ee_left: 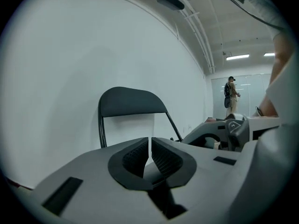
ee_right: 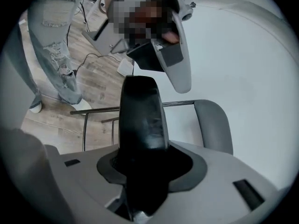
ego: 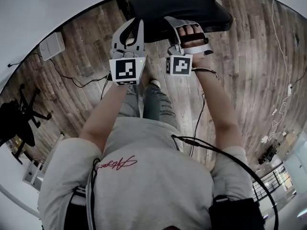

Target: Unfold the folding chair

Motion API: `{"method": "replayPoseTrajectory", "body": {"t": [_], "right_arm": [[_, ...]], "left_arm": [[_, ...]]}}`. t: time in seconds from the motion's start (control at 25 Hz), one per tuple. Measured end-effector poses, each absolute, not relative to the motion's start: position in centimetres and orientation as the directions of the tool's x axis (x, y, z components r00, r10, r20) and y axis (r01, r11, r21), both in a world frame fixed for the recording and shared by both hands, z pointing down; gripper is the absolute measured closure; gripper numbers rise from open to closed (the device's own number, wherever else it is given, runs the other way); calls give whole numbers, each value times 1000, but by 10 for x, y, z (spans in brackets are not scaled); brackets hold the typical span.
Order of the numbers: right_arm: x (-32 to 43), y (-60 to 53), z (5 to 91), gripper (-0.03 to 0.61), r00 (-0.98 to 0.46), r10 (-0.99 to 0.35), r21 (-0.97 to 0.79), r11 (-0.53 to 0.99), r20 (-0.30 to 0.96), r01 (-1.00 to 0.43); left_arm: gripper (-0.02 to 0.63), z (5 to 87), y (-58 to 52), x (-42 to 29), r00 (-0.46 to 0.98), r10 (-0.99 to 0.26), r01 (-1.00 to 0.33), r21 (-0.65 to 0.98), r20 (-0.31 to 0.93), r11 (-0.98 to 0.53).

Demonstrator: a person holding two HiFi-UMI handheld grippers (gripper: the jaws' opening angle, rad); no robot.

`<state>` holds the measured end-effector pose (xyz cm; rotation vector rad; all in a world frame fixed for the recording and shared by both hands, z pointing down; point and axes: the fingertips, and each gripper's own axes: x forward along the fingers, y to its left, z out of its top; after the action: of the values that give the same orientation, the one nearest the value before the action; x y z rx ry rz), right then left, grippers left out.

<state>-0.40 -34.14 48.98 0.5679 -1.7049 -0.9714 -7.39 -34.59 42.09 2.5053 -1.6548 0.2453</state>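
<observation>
The black folding chair stands open against the white wall, its padded seat [ego: 192, 8] at the top of the head view. My right gripper [ego: 184, 32] is shut on the seat's front edge; in the right gripper view the seat [ee_right: 140, 120] fills the gap between the jaws [ee_right: 142, 157], with the backrest [ee_right: 215, 125] behind. My left gripper [ego: 128, 32] hovers just left of it at the seat's edge. Its jaws [ee_left: 149, 146] are shut with nothing between them, and the backrest [ee_left: 131, 101] shows beyond.
A dark office chair [ego: 19, 119] stands at the left on the wood floor. A white box [ego: 52, 46] with a cable lies near the wall, and more cables [ego: 283, 61] run at the right. A person [ee_left: 231, 94] stands far down the room.
</observation>
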Motion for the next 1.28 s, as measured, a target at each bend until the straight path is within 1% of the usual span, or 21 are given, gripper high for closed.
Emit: {"method": "replayPoseTrajectory", "body": {"t": [0.2, 0.36, 0.64, 0.8, 0.96, 1.08, 1.28], "right_arm": [[12, -303, 520, 395, -322, -806, 863, 499, 496, 82], [19, -274, 540, 383, -344, -828, 889, 455, 444, 53], [30, -250, 558, 379, -340, -864, 923, 383, 371, 33], [41, -231, 575, 377, -308, -888, 935, 352, 343, 26], [44, -217, 589, 371, -279, -906, 945, 328, 318, 11], [49, -206, 593, 371, -268, -915, 950, 313, 301, -2], [58, -177, 614, 362, -251, -922, 953, 304, 295, 6]], "left_arm": [[583, 446, -290, -64, 359, -904, -930, 7, 232, -368], [583, 455, -255, -61, 344, -905, -935, 4, 249, -354], [588, 488, -210, -34, 424, -863, -897, -5, 276, -443], [589, 502, -189, -20, 475, -837, -868, -16, 271, -497], [589, 520, -172, -24, 485, -831, -862, -10, 273, -507], [589, 535, -155, -27, 497, -815, -852, -10, 297, -524], [589, 553, -131, -38, 514, -798, -840, -3, 314, -542]]}}
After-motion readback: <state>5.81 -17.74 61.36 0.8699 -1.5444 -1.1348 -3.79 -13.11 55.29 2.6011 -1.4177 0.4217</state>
